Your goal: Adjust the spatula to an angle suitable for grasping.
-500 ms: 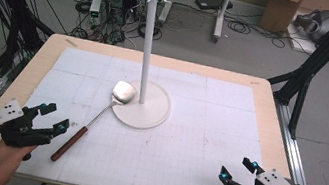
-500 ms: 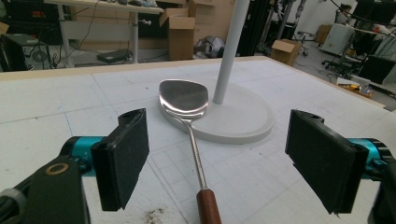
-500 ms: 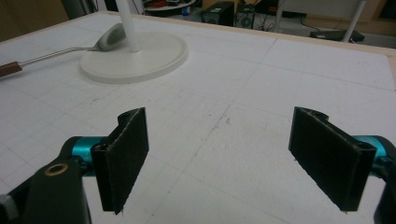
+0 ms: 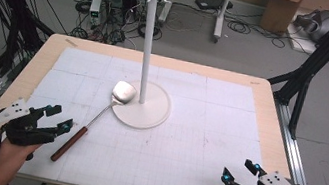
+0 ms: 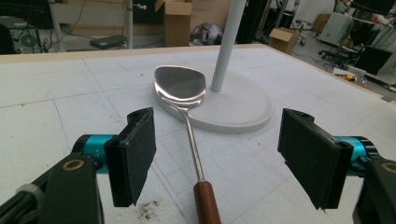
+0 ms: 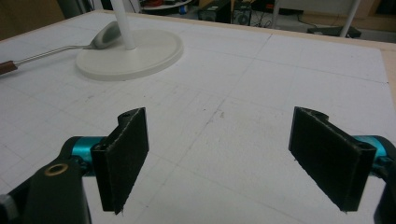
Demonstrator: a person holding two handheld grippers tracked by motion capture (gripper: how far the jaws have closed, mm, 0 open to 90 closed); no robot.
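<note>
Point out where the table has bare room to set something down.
Free: the whole mat right of the stand base, up to the right gripper, and the far strip behind it. Crowded: the near left, where the spatula runs toward the left gripper.

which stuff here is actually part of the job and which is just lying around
In the job:
- spatula, its wooden handle lined up between the open left gripper
- white hook stand, spatula blade resting on its round base
- right gripper, open, hovering over bare mat

Just lying about:
- cardboard boxes on the floor
- cables and electronics behind the table
</note>
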